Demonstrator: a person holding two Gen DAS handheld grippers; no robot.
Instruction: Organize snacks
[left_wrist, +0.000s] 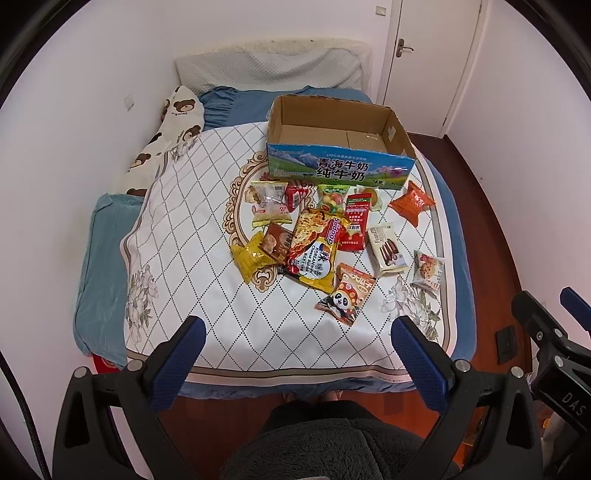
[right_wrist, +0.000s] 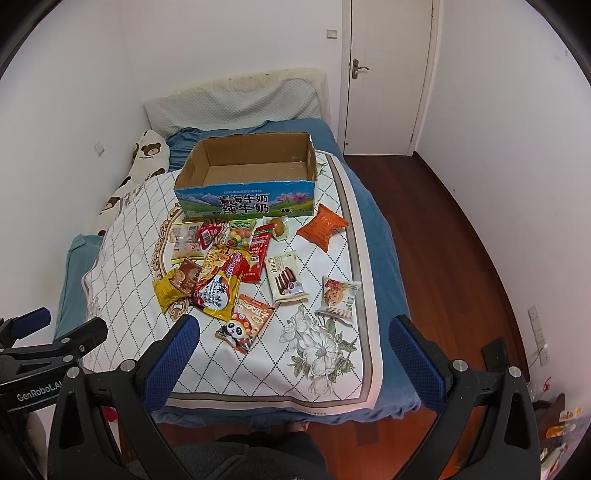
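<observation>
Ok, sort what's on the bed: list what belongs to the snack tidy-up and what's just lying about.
For the job: cardboard box, noodle packet, panda packet, orange packet, biscuit packet, cookie packet.

Just there: bear pillow, grey pillow, quilted cover.

An open cardboard box (left_wrist: 340, 162) with a blue printed front stands upright on the bed, its inside bare. Snack packets lie flat in a loose cluster just in front of it. A large yellow-red noodle packet (left_wrist: 317, 247) overlaps its neighbours at the centre. A panda packet (left_wrist: 345, 293) lies nearest the foot of the bed. A white wafer packet (right_wrist: 285, 282), a cookie packet (right_wrist: 338, 300) and an orange packet (right_wrist: 322, 227) lie apart on the right.
</observation>
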